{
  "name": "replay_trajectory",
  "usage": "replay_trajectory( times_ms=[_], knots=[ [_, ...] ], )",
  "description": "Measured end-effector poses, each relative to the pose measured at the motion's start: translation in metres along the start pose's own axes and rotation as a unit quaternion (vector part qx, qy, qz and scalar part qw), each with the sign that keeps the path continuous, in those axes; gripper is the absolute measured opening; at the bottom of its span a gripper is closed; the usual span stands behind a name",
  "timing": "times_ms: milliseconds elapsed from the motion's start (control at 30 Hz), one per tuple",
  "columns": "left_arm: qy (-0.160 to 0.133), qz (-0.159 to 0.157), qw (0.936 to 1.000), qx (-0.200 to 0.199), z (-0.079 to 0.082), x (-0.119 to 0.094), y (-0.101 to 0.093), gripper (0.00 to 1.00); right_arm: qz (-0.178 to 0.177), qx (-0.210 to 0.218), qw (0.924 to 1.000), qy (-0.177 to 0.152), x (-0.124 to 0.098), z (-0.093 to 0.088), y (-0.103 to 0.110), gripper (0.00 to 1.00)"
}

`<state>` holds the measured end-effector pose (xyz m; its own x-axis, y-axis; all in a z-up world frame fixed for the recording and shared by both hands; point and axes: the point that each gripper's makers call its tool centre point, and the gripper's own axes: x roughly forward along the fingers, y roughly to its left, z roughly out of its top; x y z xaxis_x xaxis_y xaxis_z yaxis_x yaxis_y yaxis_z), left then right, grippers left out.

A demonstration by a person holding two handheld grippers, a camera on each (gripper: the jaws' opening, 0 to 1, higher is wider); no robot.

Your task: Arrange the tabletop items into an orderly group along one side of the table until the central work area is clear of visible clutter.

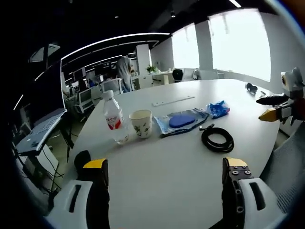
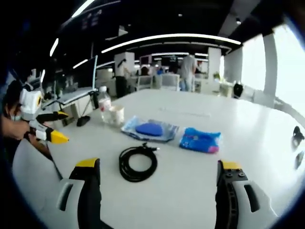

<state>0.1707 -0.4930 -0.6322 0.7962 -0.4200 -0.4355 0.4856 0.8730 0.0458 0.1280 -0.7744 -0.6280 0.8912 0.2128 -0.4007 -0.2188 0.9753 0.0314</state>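
Left hand-held gripper (image 1: 164, 176) held wide open over bare counter (image 1: 167, 200), nothing between the jaws; right hand-held gripper (image 2: 159, 179) likewise spread wide and empty, aimed at the cable. Nearest, lay a black coiled cable (image 2: 138, 163), just ahead of the right jaws: light, floppy, likely to uncoil, so best pinched across the bundled loop. Beyond it, side by side, sat a blue pad on a clear sleeve (image 2: 149, 129) and a crinkly blue packet (image 2: 200, 140): both flat, soft, slippery, better nipped at an edge. Farther left, stood a paper cup (image 1: 141, 123) touching or just beside a water bottle (image 1: 113, 117): cup light and crushable, to be taken gently at the rim; bottle heavier, tippy, to be gripped mid-body. Farthest, lay a pale strip (image 1: 172, 100) and small dark objects (image 1: 251, 87), too small to identify
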Motion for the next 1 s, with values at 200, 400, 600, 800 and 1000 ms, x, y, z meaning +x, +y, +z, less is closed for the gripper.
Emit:
replay_trajectory(
  times_ms=[200,400,600,800,1000],
  knots=[
    [-0.008,0.019,0.9994,0.027,0.006,-0.007,0.008,0.98,-0.006,-0.002,0.9999,-0.012,-0.001,0.004,0.002,1.0],
    [-0.007,0.024,0.9997,-0.003,-0.006,-0.017,0.014,0.98,-0.012,-0.005,0.9997,-0.022,-0.004,0.008,0.003,1.0],
    [-0.016,0.02,0.9994,-0.021,-0.012,-0.015,0.008,0.98,-0.023,-0.015,0.999,-0.034,-0.006,0.009,0.004,1.0],
    [-0.048,0.023,0.9984,-0.019,-0.006,-0.015,0.01,0.98,-0.022,-0.025,0.9989,-0.033,-0.004,0.003,0.004,1.0],
    [-0.033,0.027,0.9991,-0.001,-0.011,-0.014,0.008,0.98,-0.022,-0.005,0.9991,-0.035,-0.006,-0.001,-0.001,1.0]
  ],
)
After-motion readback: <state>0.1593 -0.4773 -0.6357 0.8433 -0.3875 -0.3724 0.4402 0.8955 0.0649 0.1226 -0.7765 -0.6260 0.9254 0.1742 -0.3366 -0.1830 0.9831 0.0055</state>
